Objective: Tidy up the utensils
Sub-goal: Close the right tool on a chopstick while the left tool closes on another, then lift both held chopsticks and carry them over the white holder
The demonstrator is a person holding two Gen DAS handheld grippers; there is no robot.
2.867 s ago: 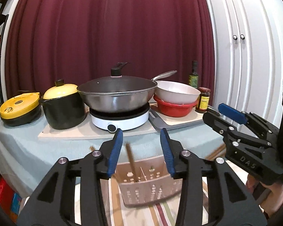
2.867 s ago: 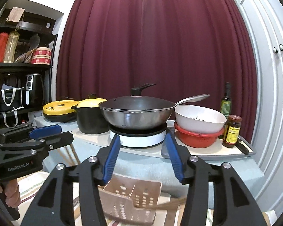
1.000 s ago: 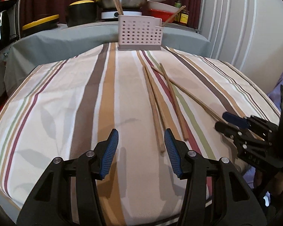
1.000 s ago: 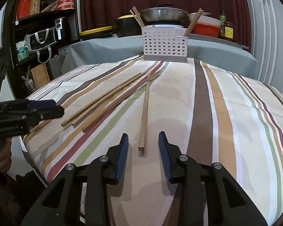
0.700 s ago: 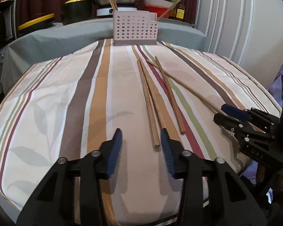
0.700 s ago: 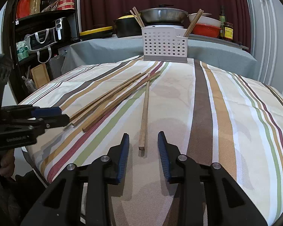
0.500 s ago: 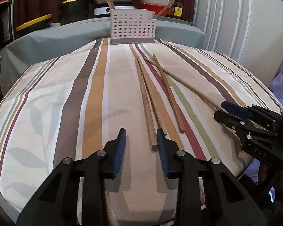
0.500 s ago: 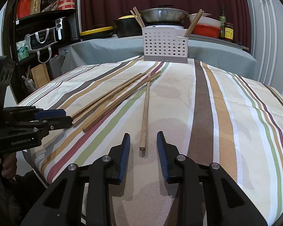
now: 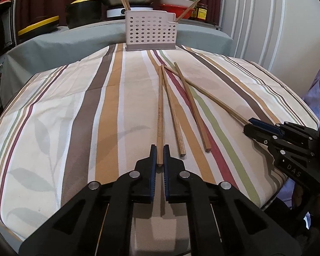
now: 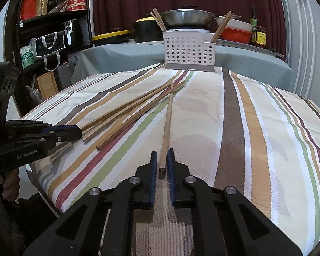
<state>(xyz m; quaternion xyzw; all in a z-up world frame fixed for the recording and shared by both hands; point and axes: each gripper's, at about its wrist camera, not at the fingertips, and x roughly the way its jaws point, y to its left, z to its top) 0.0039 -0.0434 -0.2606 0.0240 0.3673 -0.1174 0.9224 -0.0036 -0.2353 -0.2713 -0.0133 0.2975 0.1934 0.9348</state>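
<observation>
**4 chopsticks on the striped cloth, each gripper at 1**

4 wooden chopsticks lie on the striped cloth of the bench, fanning toward the white perforated caddy at its far edge. The leftmost chopstick has its near end between the blue pads of the left gripper, fingers narrowed to a slit and pressing both its sides. The rightmost chopstick, lying apart from the others, has its near end between the fingers of the right gripper; they are narrow, but a sliver of gap shows on either side, so I cannot tell if they grip it. Both sticks rest on the cloth.

"GenRobot.AI" is printed on the left gripper's body in the right wrist view; "DAS" shows on the right gripper in the left wrist view.

More chopsticks lean out of the caddy's 2 ends. Behind it, on a grey-covered counter, stand a wok, a black pot with yellow lid, stacked bowls and sauce bottles. A dark shelf unit is on the left.
</observation>
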